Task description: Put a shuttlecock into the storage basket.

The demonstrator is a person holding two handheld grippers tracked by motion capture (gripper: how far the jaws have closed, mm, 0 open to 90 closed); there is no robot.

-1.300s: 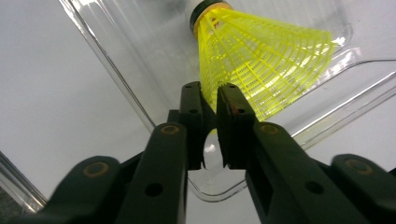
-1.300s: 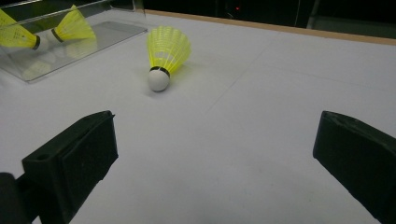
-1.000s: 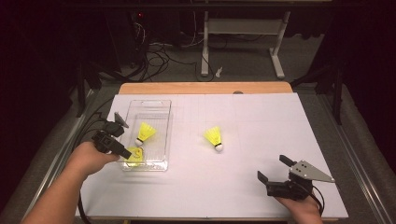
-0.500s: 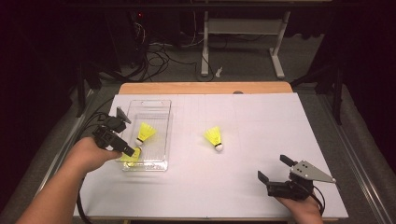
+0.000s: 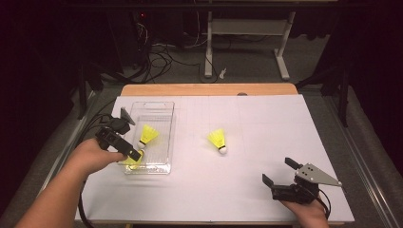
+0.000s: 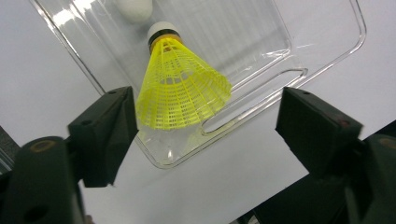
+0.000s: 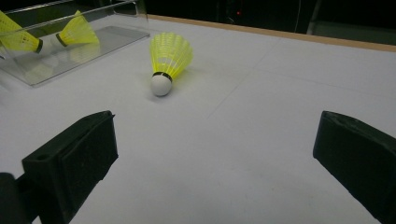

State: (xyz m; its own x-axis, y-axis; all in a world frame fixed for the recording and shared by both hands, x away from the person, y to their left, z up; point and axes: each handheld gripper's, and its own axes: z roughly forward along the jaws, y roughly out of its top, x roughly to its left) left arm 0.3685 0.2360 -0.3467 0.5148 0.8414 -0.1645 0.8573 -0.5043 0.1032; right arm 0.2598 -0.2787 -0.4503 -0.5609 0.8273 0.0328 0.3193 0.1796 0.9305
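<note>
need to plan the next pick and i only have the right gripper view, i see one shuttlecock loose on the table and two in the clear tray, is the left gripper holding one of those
Observer: No. In the left gripper view, the left gripper is open above the clear tray, and a shuttlecock lies between its jaws, ungripped.
Operator: where in the tray is it
Observer: At the end nearest the person, seen from the high view; the second shuttlecock lies mid-tray.
Operator: and the loose one
Observer: The loose shuttlecock lies mid-table, cork toward the person.
</note>
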